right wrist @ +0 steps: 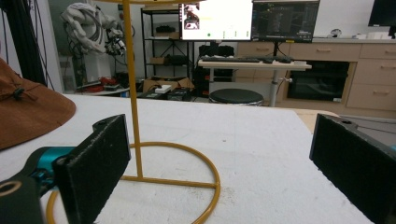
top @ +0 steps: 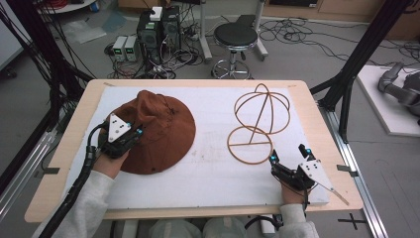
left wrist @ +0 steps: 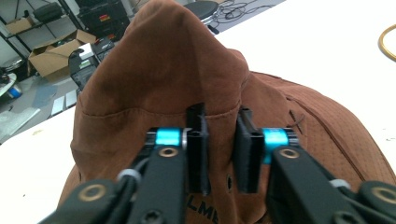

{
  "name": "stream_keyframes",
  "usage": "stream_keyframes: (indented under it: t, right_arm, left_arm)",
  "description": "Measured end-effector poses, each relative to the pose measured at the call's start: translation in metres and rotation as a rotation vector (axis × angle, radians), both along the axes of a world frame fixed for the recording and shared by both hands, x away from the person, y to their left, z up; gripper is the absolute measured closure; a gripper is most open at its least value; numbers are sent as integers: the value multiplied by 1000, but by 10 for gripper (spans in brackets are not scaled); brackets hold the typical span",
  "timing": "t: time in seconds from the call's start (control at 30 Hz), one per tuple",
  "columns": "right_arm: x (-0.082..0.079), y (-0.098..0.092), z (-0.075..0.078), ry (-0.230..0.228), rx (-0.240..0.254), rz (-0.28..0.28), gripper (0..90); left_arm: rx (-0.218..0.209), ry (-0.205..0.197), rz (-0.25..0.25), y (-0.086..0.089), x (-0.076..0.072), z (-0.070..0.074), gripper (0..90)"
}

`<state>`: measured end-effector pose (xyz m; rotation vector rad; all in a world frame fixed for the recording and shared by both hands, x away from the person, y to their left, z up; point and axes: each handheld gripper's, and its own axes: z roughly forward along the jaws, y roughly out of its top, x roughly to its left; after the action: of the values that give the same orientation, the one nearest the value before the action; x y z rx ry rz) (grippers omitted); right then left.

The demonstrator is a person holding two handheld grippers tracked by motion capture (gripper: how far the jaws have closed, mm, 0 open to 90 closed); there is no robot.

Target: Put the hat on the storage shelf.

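A brown floppy hat (top: pixel 166 124) lies on the left half of the white mat, crown bunched upward. My left gripper (top: pixel 134 133) sits on its near left side. In the left gripper view the jaws (left wrist: pixel 220 116) stand close together, and a ridge of the hat (left wrist: pixel 177 70) crown is pinched between the pads. A yellow wire hat stand (top: pixel 260 111) stands at the right, with a round base ring (top: pixel 250 145). My right gripper (top: pixel 287 153) rests on the mat just near-right of that ring, open (right wrist: pixel 219 135). The stand's post (right wrist: pixel 132 93) rises just beyond its left jaw, with nothing between the pads.
The white mat (top: pixel 213 173) covers most of the wooden table (top: pixel 69 148). Beyond the far edge are a black stool (top: pixel 235 37), computer boxes (top: pixel 158 29) and loose cables on the floor. A black frame post (top: pixel 351 74) stands at the right.
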<state>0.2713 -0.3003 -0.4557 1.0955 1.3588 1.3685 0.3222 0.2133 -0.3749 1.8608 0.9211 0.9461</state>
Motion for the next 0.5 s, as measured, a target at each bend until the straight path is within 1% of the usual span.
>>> stream_keyframes:
  t: [0.07,0.1,0.13,0.2,0.27,0.4,0.43,0.5]
  right_arm:
    - [0,0,0,0,0,-1,47]
    - [0,0,0,2,1,0,47]
    - [0,0,0,2,1,0,47]
    - [0,0,0,-1,-1,-1,47]
    - [0,0,0,-3,-2,-2,47]
    - [0,0,0,1,1,-3,48]
    - [0,0,0,1,1,-3,48]
    - [0,0,0,9,6,-4,48]
  left_arm:
    - [-5,-7,-2,-1,0,-1,837]
    - [5,-6,-4,0,0,-1,855]
    - [4,-7,-4,0,0,-2,855]
    - [-11,-13,0,0,-1,-2,861]
    - [-25,-27,3,0,-1,-2,864]
    - [-22,-41,6,-1,0,-1,867]
    - [-26,-42,9,-2,0,0,867]
    - [-39,-57,6,-3,2,3,867]
